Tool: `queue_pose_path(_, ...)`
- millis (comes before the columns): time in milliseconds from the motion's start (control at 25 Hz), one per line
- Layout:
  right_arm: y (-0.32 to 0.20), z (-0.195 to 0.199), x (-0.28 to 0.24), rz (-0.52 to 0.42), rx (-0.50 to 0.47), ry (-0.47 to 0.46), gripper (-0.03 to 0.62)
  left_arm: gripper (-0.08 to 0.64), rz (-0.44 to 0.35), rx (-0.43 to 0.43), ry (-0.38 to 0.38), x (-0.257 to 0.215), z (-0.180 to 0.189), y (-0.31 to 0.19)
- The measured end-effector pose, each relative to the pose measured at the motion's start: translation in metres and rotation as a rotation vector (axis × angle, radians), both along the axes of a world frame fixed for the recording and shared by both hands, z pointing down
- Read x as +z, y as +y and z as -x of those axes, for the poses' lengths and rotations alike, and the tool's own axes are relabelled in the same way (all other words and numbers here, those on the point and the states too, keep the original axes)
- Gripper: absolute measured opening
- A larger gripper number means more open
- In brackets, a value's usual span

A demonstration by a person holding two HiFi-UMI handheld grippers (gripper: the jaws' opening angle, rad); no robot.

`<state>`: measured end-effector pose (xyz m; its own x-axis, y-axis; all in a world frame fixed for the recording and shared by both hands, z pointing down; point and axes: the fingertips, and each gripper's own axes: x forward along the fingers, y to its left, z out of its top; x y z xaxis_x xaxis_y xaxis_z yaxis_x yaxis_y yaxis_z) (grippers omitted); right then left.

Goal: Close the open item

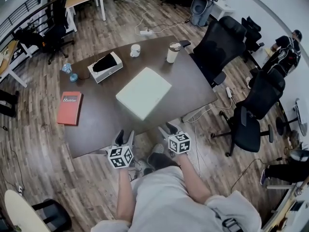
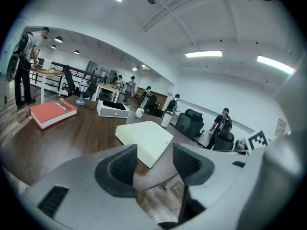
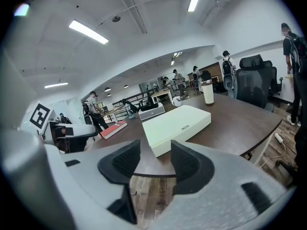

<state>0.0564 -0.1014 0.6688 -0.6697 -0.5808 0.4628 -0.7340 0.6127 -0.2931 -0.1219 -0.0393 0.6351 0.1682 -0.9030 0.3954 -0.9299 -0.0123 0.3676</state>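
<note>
Approach to the open item. The likely target is the grey box (image 1: 105,66), which shows a dark interior and stands at the far left part of the table (image 1: 96,120), beyond the red book (image 1: 70,108) and left of the closed white flat box (image 1: 143,92); its lid and hinge side cannot be made out from here. To do this step well, both tools should travel over the near edge and pass left of the white flat box; the lid is best pushed from its free edge, with the other tool steadying the base. Pose: the left gripper (image 1: 124,136) hangs just off the near table edge, tilted slightly downward, jaws spread and empty; the right gripper (image 1: 168,128) hangs beside it in the same attitude, jaws likewise apart with nothing between them; both are well apart from the grey box.
</note>
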Motion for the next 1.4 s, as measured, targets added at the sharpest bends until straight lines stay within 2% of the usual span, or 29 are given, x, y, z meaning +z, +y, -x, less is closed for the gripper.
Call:
queue_pose_path(280,0.003,0.003,-0.010,-0.043,-0.018,0.012,0.201,0.222,-0.017,0.026,-0.003,-0.008,-0.004,0.001)
queue_pose_path(560,-0.004,0.001,-0.015,-0.059,-0.014,0.012,0.201,0.222,-0.026,0.036,-0.066,-0.008,-0.002,-0.008)
queue_pose_path(1400,-0.006,-0.014,0.004,-0.011,0.005,0.003,0.201,0.210,-0.024,0.108,-0.090,-0.004,-0.022,-0.024)
